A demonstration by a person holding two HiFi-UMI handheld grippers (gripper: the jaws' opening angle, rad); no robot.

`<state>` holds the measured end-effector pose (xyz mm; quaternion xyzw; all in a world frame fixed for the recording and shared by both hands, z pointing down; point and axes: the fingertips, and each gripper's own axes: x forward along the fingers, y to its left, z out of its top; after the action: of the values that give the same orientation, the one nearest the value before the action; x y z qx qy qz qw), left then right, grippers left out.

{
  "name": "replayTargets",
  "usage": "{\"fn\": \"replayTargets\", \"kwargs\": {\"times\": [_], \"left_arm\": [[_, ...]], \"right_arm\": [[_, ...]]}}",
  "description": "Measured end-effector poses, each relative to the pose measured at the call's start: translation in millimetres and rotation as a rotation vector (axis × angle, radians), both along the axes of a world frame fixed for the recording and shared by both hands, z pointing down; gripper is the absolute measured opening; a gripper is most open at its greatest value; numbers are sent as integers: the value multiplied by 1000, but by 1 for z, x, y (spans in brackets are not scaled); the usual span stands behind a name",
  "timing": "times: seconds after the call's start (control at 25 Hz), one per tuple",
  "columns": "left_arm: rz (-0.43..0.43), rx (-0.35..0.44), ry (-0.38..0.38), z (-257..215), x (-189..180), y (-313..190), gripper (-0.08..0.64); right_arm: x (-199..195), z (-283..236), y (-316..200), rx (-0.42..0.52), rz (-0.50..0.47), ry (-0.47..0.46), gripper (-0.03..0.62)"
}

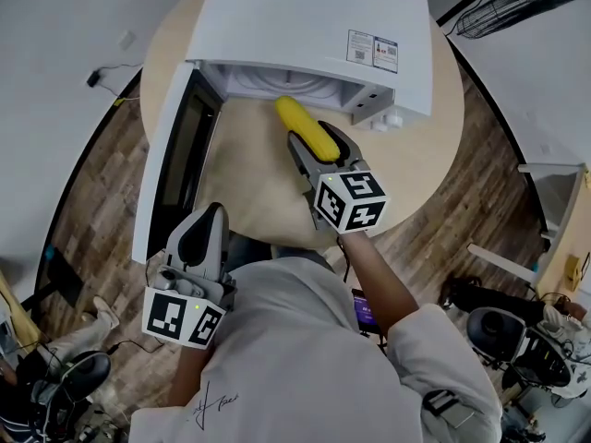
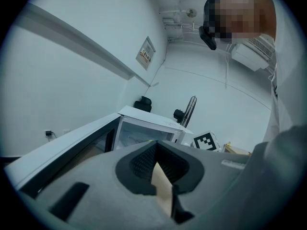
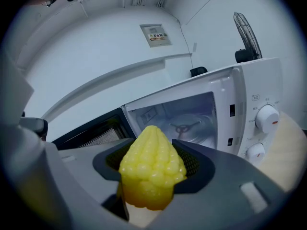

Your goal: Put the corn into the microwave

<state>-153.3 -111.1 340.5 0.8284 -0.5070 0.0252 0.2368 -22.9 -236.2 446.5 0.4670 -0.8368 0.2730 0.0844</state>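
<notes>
Bright even light, soft shadows, fisheye views dark-cornered, foreground seemingly soft

Table (image 1: 420, 150): round, pale wood-coloured top, plain surface. It stands on a brown plank floor (image 1: 102, 187), which shows around its edge on both sides.

On the table: one white microwave (image 1: 309, 17), set toward the far side, its body resting flat on the top. A printed label sits on its upper face near the right corner. Two white knobs on the control panel, at the right of its front.

Microwave door (image 1: 175, 155): swung fully open to the left, dark window panel, reaching out over the left part of the table. Cavity open; right gripper view shows the turntable ring inside.

Near half of the table bare.
</notes>
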Motion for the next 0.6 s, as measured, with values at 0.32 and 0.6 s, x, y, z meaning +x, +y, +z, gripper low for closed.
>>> {"fn": "replayTargets", "kwargs": {"times": [0.32,0.6], "left_arm": [[31,-14,-15,6,3,1,-11],[32,-24,-16,9,-4,-4,-11]], "right_arm": [[-4,20,-21,-19,19,29,261],[-10,26,-37,-17,14,47,261]]}}
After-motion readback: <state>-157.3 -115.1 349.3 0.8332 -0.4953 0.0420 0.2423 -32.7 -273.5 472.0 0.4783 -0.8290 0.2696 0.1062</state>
